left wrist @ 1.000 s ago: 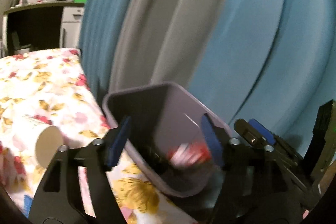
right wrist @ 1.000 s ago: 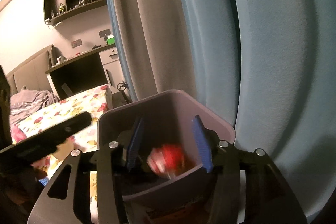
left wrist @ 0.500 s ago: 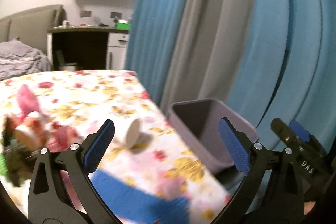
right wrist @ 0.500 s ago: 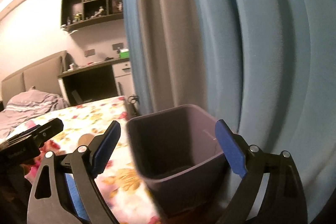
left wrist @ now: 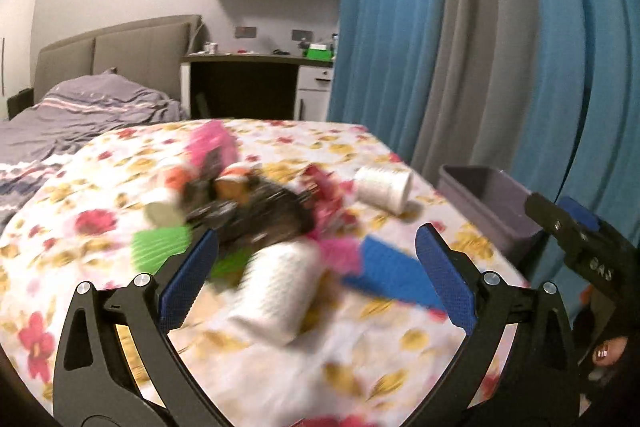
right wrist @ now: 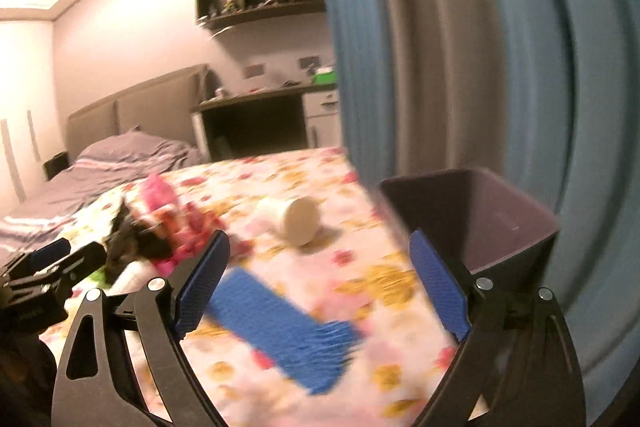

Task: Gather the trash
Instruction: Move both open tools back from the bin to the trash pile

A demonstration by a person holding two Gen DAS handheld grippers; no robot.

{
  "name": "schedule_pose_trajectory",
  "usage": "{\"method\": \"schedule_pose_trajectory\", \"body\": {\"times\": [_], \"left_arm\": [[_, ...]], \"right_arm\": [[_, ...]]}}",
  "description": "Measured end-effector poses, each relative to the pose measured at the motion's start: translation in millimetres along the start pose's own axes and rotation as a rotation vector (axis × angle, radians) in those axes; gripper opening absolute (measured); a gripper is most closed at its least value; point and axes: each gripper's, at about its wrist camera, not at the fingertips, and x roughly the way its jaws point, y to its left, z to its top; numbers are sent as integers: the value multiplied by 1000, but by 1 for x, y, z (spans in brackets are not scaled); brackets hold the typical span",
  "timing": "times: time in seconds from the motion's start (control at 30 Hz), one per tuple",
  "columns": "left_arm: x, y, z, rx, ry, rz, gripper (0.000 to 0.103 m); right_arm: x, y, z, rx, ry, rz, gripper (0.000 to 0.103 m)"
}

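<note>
1. Both grippers have swung away from the purple plastic bin (right wrist: 500,223), which filled the views a second ago, and now face the trash pile. Left gripper (left wrist: 316,281) and right gripper (right wrist: 320,287) are both spread wide, holding nothing.
2. Biggest piece up close: a flat blue ribbed sheet (right wrist: 280,327), lying on the cloth under the right gripper. Probably light and bendy, so pinching a free edge looks easiest.
3. Next, a white paper cup (left wrist: 276,293) on its side right in front of the left gripper. Likely light and crushable; squeezing gently across the wall should do.
4. A second white paper cup (right wrist: 294,221) lies further back near the bin.
5. A blurry heap of pink, green and dark scraps (left wrist: 240,211) sits mid-table; too smeared to sort out.
6. Everything rests on a floral tablecloth (left wrist: 360,359), soft and maybe slidey, beside blue-grey curtains (left wrist: 460,47) in a bedroom.
</note>
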Motion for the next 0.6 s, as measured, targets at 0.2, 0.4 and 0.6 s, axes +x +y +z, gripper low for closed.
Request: {"method": "schedule_pose_trajectory", "body": {"times": [0.2, 0.4, 0.6], "left_arm": [[-15, 36, -12, -51, 8, 41, 97], [-19, 54, -16, -89, 3, 60, 97], [-17, 65, -17, -111, 7, 68, 97]], "right_arm": [[15, 44, -15, -57, 70, 85, 83], [39, 72, -24, -86, 155, 154, 70], [64, 93, -31, -126, 225, 217, 53]]}}
